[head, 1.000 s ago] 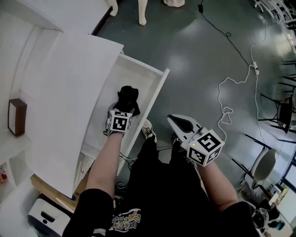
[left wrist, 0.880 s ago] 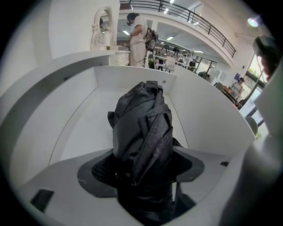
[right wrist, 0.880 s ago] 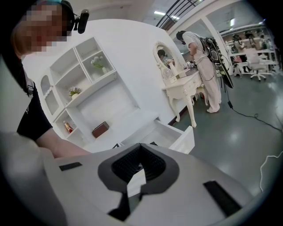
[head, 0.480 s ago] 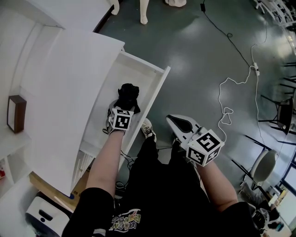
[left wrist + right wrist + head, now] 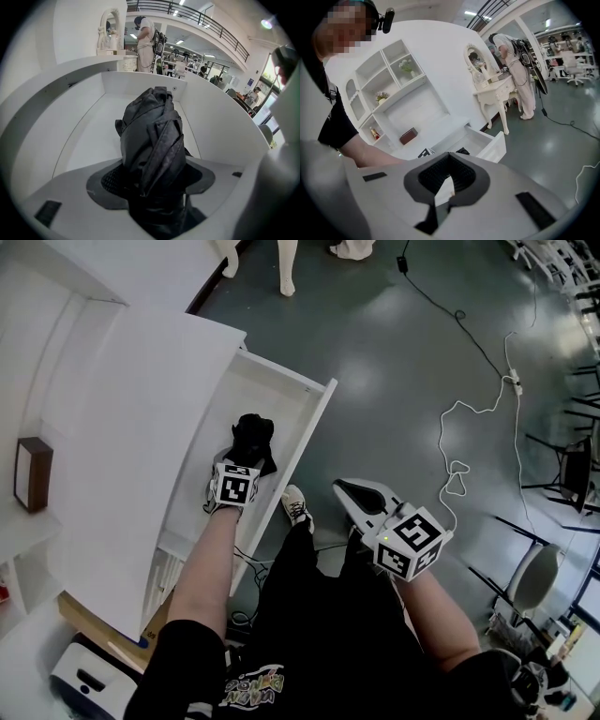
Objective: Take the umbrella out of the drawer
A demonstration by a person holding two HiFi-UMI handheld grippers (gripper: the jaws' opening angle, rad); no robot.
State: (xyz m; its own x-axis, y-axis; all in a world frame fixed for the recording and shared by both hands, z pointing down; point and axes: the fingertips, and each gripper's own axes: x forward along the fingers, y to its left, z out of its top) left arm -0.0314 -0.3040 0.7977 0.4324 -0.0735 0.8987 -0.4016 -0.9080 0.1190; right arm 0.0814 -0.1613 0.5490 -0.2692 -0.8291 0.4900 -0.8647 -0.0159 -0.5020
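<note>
Umbrella (image 5: 150,136) between left gripper's (image 5: 244,456) closing jaws.

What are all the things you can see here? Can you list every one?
umbrella: one, black, folded, lying in the open drawer
drawer: one, white, pulled out of the cabinet
cabinet: one, white, on the left
box: one, brown, on a shelf at far left
dressing table: one, white, beyond the cabinet
cable: one, white, looping on the grey floor at right
shoe: one, pale, on the floor beside the drawer
left gripper: one, white, over the drawer, jaws closing with the umbrella between them
right gripper: one, white, above the floor, jaws together, empty
</note>
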